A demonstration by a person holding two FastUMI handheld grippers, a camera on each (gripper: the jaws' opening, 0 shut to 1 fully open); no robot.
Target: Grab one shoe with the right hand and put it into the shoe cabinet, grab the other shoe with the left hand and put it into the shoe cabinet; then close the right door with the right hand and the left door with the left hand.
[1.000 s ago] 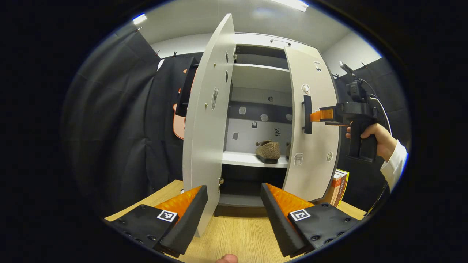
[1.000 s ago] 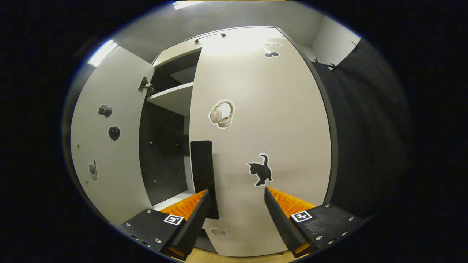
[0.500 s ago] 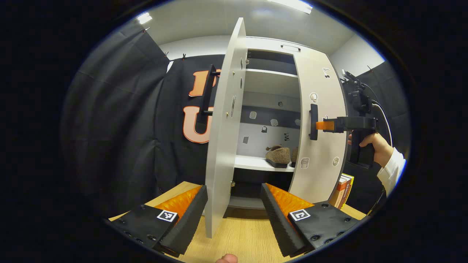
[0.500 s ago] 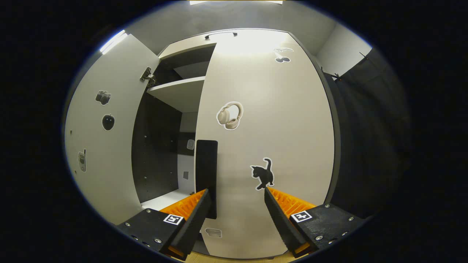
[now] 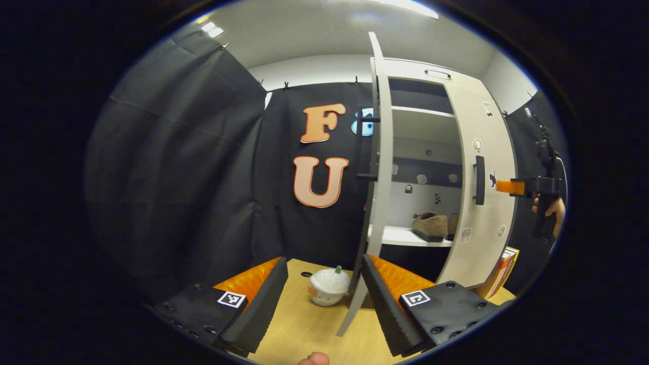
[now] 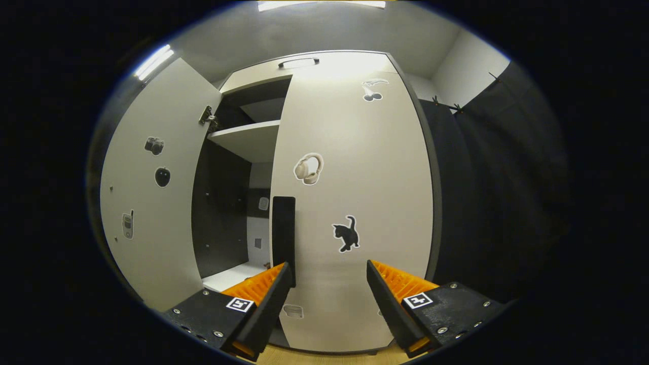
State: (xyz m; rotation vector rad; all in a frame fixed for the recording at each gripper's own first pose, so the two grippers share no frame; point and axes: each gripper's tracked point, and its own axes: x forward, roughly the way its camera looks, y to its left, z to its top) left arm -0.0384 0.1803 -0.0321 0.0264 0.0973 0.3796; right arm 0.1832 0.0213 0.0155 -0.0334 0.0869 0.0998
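Shoe cabinet [image 5: 481, 126] doors smooth matt board; shoes [image 5: 430, 226] fuzzy cloth; table [image 5: 304, 324] wood-grain; booth wall [image 5: 177, 167] matt cloth.

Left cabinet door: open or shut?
Open. The left door stands edge-on, swung away from the cabinet, with the shoe visible inside.

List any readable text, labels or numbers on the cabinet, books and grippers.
No readable text.
Right door: stickers are pictures, no words.
Left door: same, pictures only.
Books: print too blurred to read.
Tags on left gripper and right gripper: code patterns, no characters.
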